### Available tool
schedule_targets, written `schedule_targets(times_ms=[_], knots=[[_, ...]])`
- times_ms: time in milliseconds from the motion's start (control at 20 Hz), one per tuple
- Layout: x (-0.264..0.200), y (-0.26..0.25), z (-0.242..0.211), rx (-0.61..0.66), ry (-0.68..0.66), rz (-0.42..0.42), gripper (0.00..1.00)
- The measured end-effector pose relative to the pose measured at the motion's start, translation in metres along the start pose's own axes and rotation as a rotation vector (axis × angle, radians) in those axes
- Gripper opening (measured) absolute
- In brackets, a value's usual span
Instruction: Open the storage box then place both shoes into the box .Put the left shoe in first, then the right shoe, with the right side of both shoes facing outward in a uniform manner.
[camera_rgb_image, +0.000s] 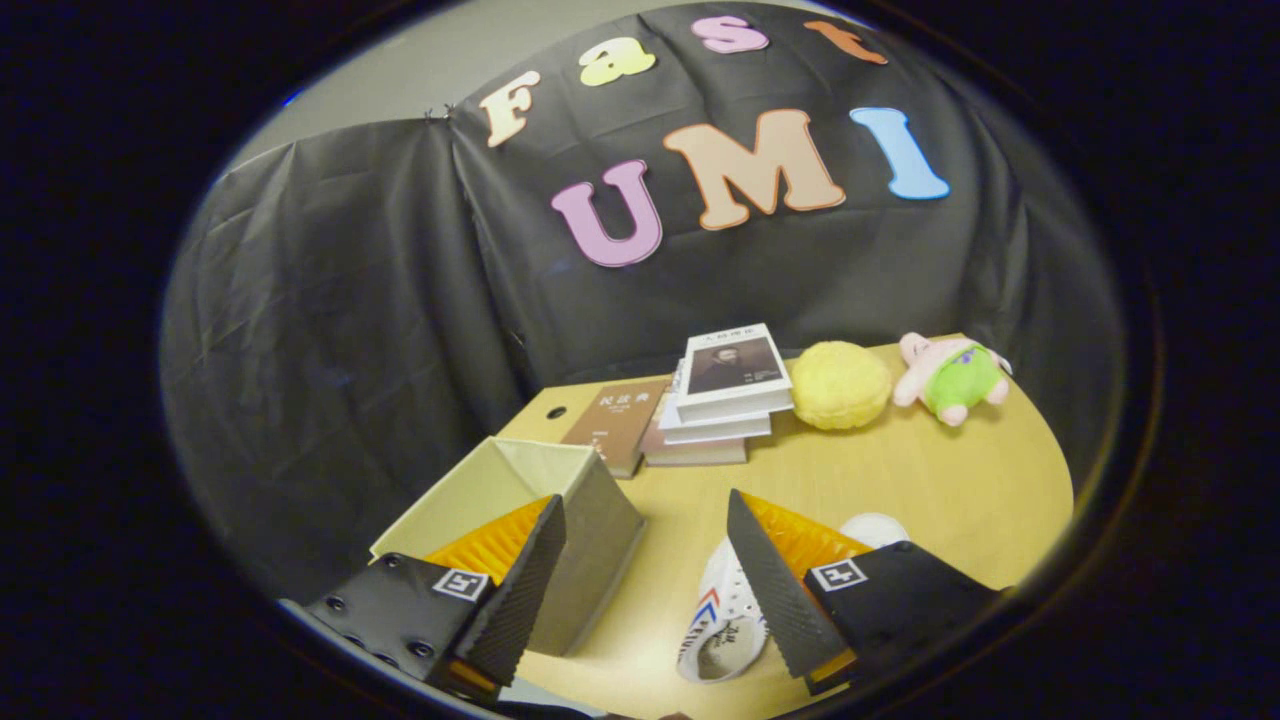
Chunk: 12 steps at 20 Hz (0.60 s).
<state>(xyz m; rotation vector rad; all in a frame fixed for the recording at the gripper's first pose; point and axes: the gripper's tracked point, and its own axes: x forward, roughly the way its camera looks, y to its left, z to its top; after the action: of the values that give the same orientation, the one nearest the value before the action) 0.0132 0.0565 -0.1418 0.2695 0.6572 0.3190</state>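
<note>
Shoe (722, 625) lies on the bench (930, 480) just right of the open box (520, 500); the tongs (640, 570) hang wide apart and empty above, probably to reach it.

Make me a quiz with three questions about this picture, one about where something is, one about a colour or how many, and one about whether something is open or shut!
1. Where is the white shoe?
A. Inside the storage box
B. On the table by the right finger
C. On top of the books

2. What colour is the round plush next to the stack of books?
A. Yellow
B. Blue
C. Red

3. How is the gripper right now?
A. Shut on the shoe
B. Shut on the box
C. Open, holding nothing

Answers:
1. B, the shoe lies on the wooden table, partly behind the right finger.
2. A, it is yellow, sitting between the books and the pink and green plush toy.
3. C, its fingers stand wide apart with bare table between them; the beige storage box sits by the left finger with its top open.
</note>
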Motion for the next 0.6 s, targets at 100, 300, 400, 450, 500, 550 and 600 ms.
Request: schedule_targets(times_ms=[100, 300, 400, 450, 500, 550, 600], knots=[[0.002, -0.019, -0.017, -0.025, 0.025, -0.032, 1.0], [0.009, -0.047, -0.054, -0.052, 0.094, -0.077, 1.0], [0.014, -0.059, -0.073, -0.057, 0.13, -0.09, 1.0], [0.017, -0.064, -0.082, -0.065, 0.15, -0.097, 1.0], [0.018, -0.069, -0.092, -0.076, 0.172, -0.103, 1.0], [0.02, -0.073, -0.101, -0.084, 0.193, -0.105, 1.0], [0.022, -0.076, -0.11, -0.088, 0.216, -0.107, 1.0]])
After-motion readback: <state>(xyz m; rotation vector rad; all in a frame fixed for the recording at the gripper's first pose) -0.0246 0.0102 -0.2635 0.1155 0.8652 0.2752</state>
